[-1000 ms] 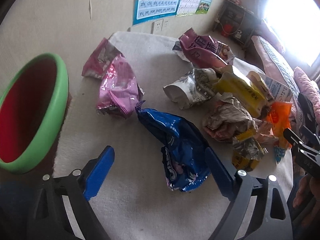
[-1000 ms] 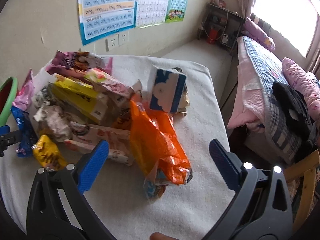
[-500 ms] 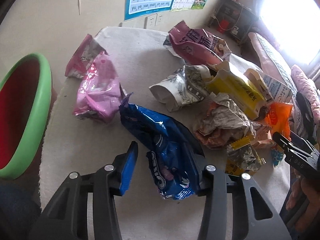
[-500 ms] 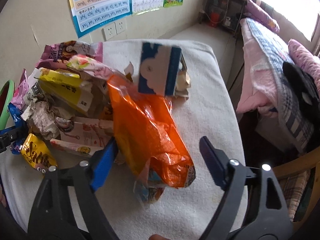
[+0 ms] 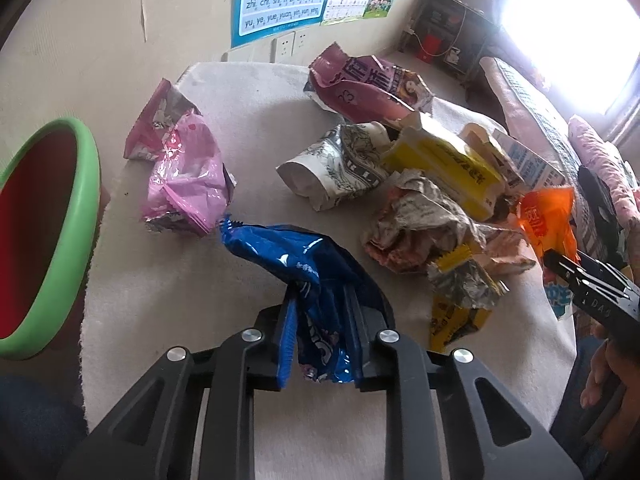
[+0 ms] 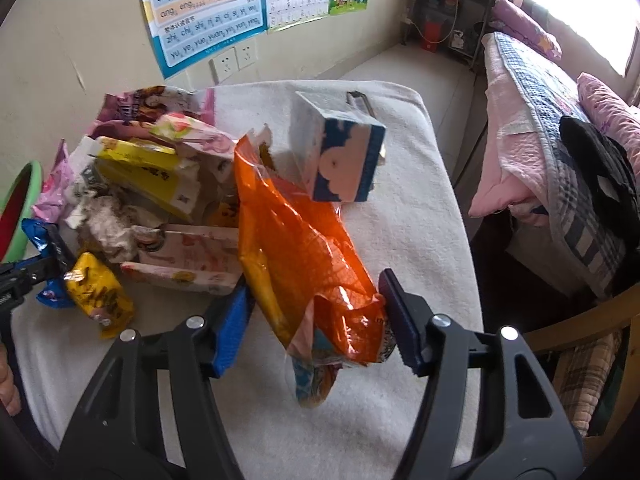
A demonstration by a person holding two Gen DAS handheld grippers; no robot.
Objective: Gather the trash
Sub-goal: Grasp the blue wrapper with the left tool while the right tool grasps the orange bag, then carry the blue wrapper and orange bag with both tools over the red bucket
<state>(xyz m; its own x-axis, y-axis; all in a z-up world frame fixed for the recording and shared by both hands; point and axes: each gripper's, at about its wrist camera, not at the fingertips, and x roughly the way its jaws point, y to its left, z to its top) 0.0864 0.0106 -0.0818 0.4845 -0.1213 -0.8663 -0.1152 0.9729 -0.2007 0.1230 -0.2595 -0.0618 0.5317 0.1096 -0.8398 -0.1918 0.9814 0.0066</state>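
My left gripper point(image 5: 320, 308) is shut on the near end of a crumpled blue snack bag point(image 5: 304, 264) that lies on the white cloth-covered table point(image 5: 172, 280). My right gripper point(image 6: 316, 312) is partly closed around an orange plastic wrapper point(image 6: 296, 248); its jaws flank the wrapper's lower end and the right pad touches it. Several more wrappers lie in a pile: pink bags point(image 5: 180, 168), a yellow carton point(image 5: 444, 168), crumpled paper point(image 5: 420, 216), a maroon bag point(image 5: 368, 88) and a blue-and-white box point(image 6: 344, 160).
A green basin with a red inside point(image 5: 48, 232) stands off the table's left edge. A wall with posters and sockets point(image 5: 288, 44) lies behind the table. A bed with pink bedding point(image 6: 552, 112) and a wooden chair point(image 6: 592, 328) stand to the right.
My left gripper moved forward and closed on the blue bag. My right gripper advanced over the orange wrapper and its jaws narrowed around it.
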